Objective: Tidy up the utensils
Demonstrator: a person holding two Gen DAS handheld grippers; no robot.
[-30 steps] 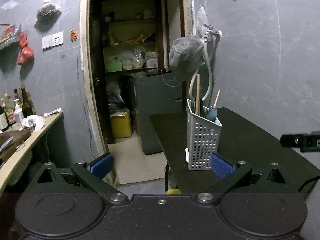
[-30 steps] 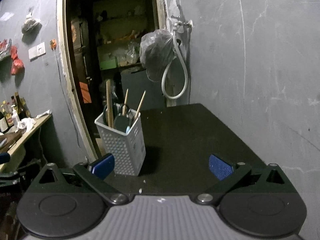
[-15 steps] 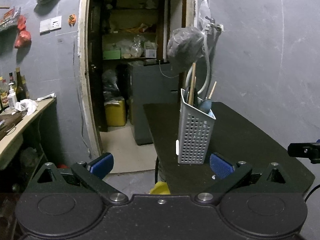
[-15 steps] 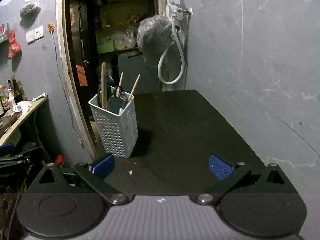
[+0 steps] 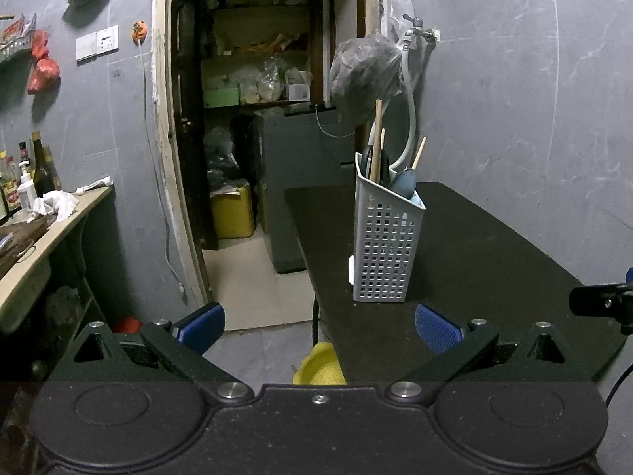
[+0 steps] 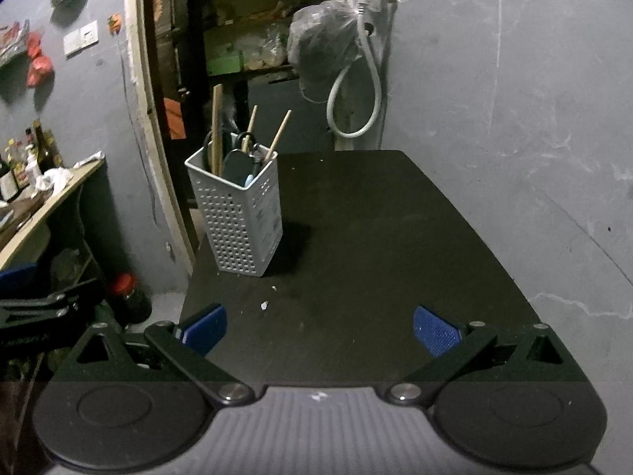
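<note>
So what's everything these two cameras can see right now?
White perforated plastic utensil basket: one, left side of table.
Wooden sticks: three, tan, upright in basket.
Dark spoon-like utensil: one, in basket.
Black table: one, against grey wall.
Dark plastic bag: one, hanging by tap.
Grey hose: one, looped on wall.
Yellow container: one, beyond doorway.
Bottles: several, left counter.
Left hand-held gripper: black, blue pads, open.
Right hand-held gripper: same, open.

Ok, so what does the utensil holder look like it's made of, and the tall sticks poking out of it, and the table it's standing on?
Utensil holder: probably moulded plastic, pale grey and matte, with a regular grid of square holes.
Tall sticks: likely wood or bamboo, going by the pale tan colour and dull surface.
Table: material unclear; the top is black, matte and finely textured, perhaps a laminate or a mat.
</note>
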